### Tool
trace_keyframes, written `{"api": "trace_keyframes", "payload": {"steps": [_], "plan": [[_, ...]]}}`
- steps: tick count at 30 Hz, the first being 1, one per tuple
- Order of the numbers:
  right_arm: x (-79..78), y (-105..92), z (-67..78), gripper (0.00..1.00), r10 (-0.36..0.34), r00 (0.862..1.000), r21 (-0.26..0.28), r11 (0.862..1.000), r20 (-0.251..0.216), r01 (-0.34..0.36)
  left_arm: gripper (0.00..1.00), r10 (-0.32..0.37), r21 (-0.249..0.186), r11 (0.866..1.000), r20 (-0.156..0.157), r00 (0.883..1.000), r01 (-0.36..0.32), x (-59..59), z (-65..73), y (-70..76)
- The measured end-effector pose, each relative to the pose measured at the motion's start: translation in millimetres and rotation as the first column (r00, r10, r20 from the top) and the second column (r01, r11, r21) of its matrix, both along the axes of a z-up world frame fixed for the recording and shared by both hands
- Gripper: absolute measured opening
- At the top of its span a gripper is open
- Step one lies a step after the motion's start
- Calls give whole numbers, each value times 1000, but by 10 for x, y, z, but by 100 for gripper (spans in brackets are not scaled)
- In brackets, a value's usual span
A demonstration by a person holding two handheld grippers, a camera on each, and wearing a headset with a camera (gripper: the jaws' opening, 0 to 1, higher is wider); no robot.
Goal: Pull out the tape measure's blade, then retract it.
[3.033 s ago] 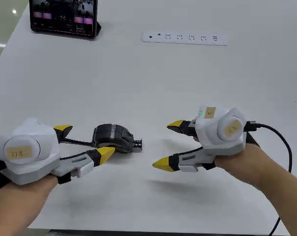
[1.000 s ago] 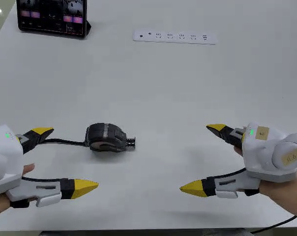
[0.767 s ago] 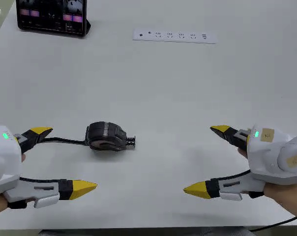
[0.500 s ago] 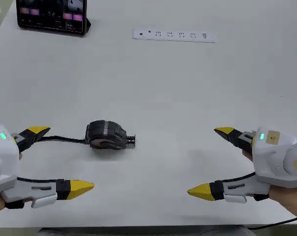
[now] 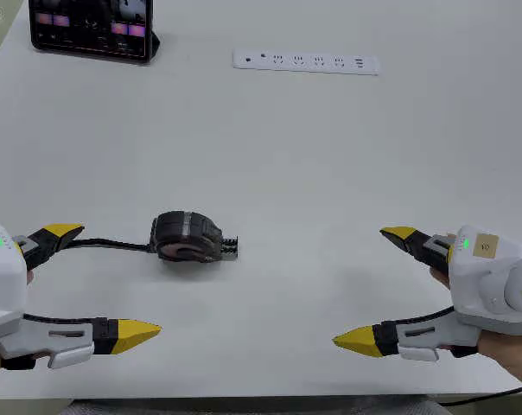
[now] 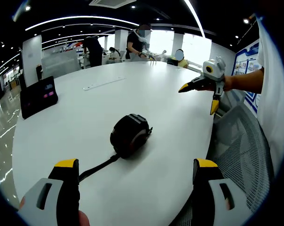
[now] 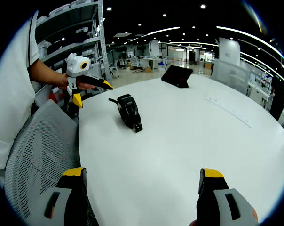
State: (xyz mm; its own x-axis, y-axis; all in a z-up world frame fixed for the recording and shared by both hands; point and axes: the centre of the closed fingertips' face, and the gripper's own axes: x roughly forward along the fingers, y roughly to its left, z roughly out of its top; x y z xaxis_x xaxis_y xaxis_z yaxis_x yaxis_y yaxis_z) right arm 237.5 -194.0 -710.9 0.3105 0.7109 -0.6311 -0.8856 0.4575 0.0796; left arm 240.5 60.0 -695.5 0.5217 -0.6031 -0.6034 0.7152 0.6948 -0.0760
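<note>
A black tape measure [image 5: 186, 238] lies on the white table [image 5: 287, 156], its blade tip [image 5: 230, 249] pointing right and its black strap [image 5: 114, 246] trailing left. The same tape measure [image 6: 129, 134] sits ahead of the jaws in the left gripper view, and the tape measure [image 7: 129, 109] lies far off in the right gripper view. My left gripper [image 5: 111, 281] hangs open at the near left, a short way left of the case, holding nothing. My right gripper [image 5: 378, 287] is open at the near right, far from the tape measure, holding nothing.
A white power strip [image 5: 306, 61] lies at the far middle of the table. A dark tablet [image 5: 90, 24] stands propped at the far left. A mesh chair back [image 7: 38, 150] stands by the table's near edge. People stand in the background [image 6: 138, 42].
Both grippers have drawn back from the tape measure, left one to the left and right one to the right and nearer the front edge. The tape measure stays where it lay.
</note>
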Motion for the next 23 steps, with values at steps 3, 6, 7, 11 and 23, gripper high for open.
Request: {"api": "trace_keyframes", "payload": {"steps": [3,6,7,11,23], "plan": [[0,-5,0,98,-2,1000,1,1000,-2,2,99,-4,-2,1000,-1,1000,4,-6,10,-8],[-5,-9,2,99,-2,1000,3,1000,-4,2,99,-9,-29,1000,-10,1000,9,-25,37,-45],[-9,-11,5,99,-2,1000,4,1000,-4,2,99,14,-23,1000,-10,1000,-14,-3,37,-11],[-23,-26,3,98,-4,1000,5,1000,-7,4,96,-2,-27,1000,-23,1000,2,-44,33,-29],[-60,-92,-24,98,-13,1000,1,1000,-15,13,99,-6,-4,1000,-20,1000,6,-64,2,3]]}}
